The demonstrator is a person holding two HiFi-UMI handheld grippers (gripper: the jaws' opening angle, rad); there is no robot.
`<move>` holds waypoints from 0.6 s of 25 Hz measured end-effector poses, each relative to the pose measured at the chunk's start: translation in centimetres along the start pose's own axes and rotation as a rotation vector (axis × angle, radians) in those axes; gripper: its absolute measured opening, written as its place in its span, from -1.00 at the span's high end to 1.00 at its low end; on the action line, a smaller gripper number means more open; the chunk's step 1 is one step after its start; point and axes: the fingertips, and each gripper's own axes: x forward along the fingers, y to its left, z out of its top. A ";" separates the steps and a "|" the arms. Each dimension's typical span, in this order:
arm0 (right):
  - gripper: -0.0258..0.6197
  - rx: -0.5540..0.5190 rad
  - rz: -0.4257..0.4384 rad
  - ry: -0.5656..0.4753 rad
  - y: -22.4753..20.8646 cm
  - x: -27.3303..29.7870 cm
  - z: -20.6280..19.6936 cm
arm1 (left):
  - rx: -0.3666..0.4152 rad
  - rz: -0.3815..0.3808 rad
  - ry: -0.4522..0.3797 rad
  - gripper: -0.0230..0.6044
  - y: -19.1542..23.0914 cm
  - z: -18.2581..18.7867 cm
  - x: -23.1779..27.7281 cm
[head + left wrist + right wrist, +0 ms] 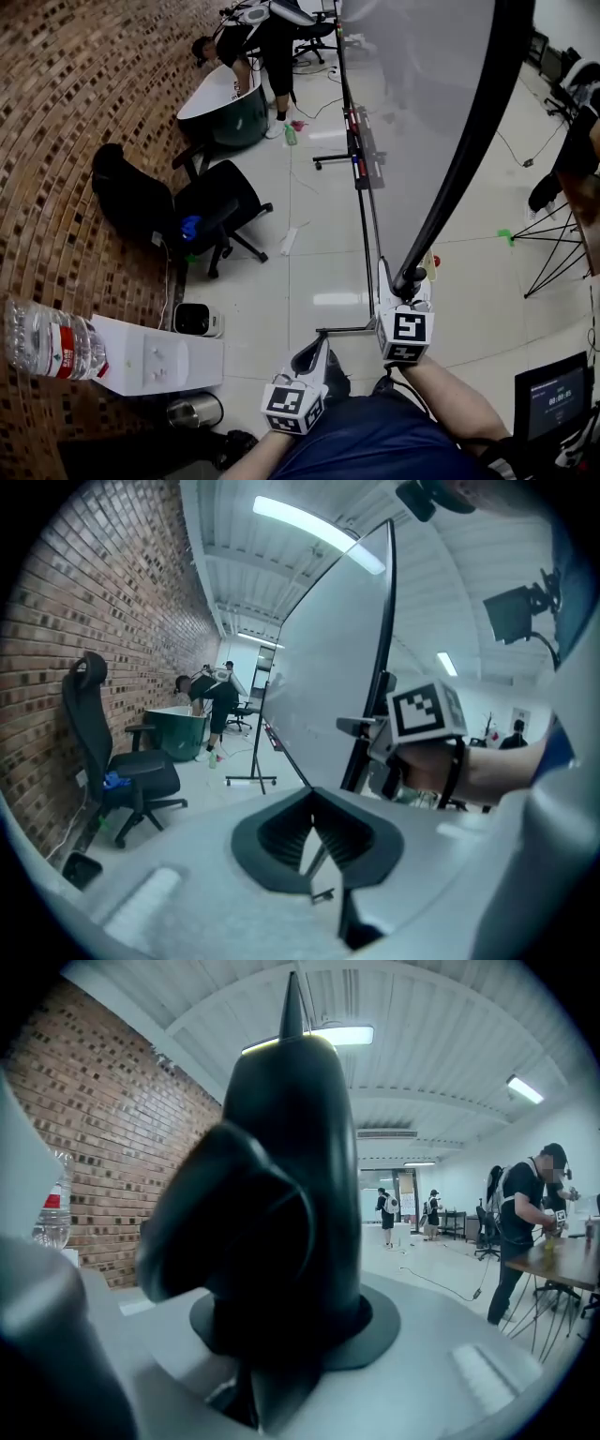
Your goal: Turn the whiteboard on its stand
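**A:** Where's the board?

**B:** The whiteboard (422, 112) is on its stand (362, 155) straight ahead. It's tipped off vertical, with the face sloping up and to the right in the head view. Its dark frame edge (461, 183) runs down to just in front of the person.

**A:** Right gripper?

**B:** The right gripper (406, 286) sits at the low end of that frame edge. The dark frame fills its own view between the jaws, so I read them as clamped on it.

**A:** Why grab there?

**B:** My guess is that an outer edge gives the most leverage for swinging the panel. The frame also looks like the only rigid part a two-jaw tool can pinch, since the flat face offers nothing to bite.

**A:** Left?

**B:** The left gripper (314, 354) is lower and nearer the body, well short of the board. Its jaws are together with nothing between them. Its view looks past the closed tips at the board face and the other hand. It's probably spare, or waiting to steady the panel; I can't say which.

**A:** Pose?

**B:** The right forearm (450, 398) reaches forward from the lower right. The wrist is roughly level and the jaws point into the frame. The left arm is bent in, with its gripper angled a bit downward.

**A:** Stage?

**B:** The grip looks set and the turn isn't finished, because the board sits at a slant.
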 end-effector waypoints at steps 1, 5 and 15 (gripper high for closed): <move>0.48 -0.001 -0.004 0.001 0.0 -0.6 0.1 | -0.004 0.001 0.015 0.91 -0.9 -0.9 -0.4; 0.48 0.004 -0.007 -0.006 -0.6 -3.2 0.2 | -0.026 0.034 0.071 0.91 -3.5 -4.6 -3.0; 0.48 0.005 0.033 -0.026 -1.9 -8.9 -2.1 | -0.050 0.052 -0.017 0.91 -3.4 -4.6 -6.5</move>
